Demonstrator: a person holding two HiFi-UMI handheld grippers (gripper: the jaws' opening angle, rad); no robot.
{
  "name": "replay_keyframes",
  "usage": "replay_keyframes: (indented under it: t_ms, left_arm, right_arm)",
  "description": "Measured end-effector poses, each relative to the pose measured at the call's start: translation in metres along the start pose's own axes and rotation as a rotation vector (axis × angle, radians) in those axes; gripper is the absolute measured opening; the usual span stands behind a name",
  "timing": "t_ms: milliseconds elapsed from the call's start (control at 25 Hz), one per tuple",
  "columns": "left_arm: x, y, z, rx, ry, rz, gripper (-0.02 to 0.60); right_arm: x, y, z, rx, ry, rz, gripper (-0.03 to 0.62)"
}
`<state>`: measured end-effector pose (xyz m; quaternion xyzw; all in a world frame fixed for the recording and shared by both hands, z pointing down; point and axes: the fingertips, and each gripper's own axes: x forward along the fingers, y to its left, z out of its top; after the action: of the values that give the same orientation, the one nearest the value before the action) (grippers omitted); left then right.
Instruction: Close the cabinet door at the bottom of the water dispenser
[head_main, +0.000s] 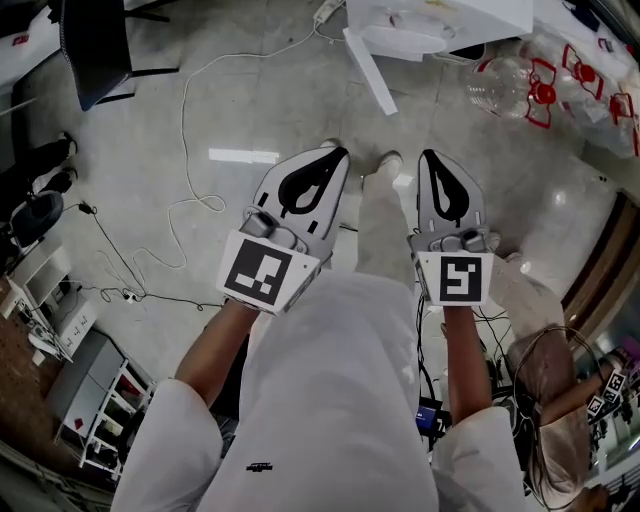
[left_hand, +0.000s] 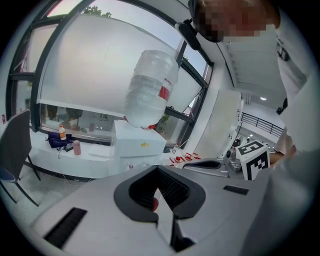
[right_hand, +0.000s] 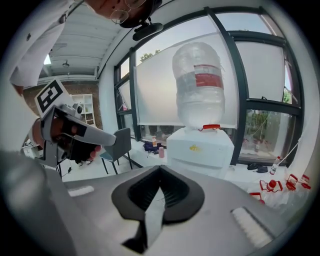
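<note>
Where the polished grey concrete floor (head_main: 270, 90) meets a window wall of dark frames and white roller blinds (right_hand: 160, 85), one white water dispenser (right_hand: 200, 147) stands at the floor's far edge, straight ahead of both tongs. Its cabinet door (head_main: 368, 70), a white leaf at the dispenser's base, stands swung out over the floor towards the person, not closed. One clear water bottle (right_hand: 198, 85) sits neck-down on top. It bears a red label band (right_hand: 206, 80) whose print is too small to read. A small yellow mark (right_hand: 192, 148) on the dispenser's front is likewise illegible. At least three empty clear jugs (head_main: 505, 85) with red handles lie on the floor to the dispenser's right. One white cable (head_main: 185, 130) loops across the floor at the left, near a dark chair (head_main: 95, 40). The left gripper (head_main: 338, 153) and the right gripper (head_main: 428, 155) hang side by side above the floor, well apart from the door. Each carries one marker cube (head_main: 262, 272) with black-and-white squares. Both pairs of jaws are pressed together at the tips, with nothing between them.
</note>
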<state>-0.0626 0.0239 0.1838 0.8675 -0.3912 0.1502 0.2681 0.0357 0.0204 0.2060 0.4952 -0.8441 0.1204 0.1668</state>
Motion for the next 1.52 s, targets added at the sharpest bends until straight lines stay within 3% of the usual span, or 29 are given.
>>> replay_keyframes:
  t_ms: [320, 680, 1520]
  left_arm:
    - [0.021, 0.014, -0.035, -0.016, 0.047, 0.008, 0.003]
    - [0.044, 0.031, -0.069, -0.034, 0.064, 0.019, 0.003]
    - [0.113, 0.065, -0.161, -0.098, 0.144, 0.080, 0.003]
  right_arm:
    - [0.021, -0.010, -0.042, 0.016, 0.040, 0.004, 0.012]
    - [0.044, -0.019, -0.090, 0.028, 0.089, 0.014, 0.078]
    - [0.108, -0.039, -0.215, 0.071, 0.206, 0.032, 0.156]
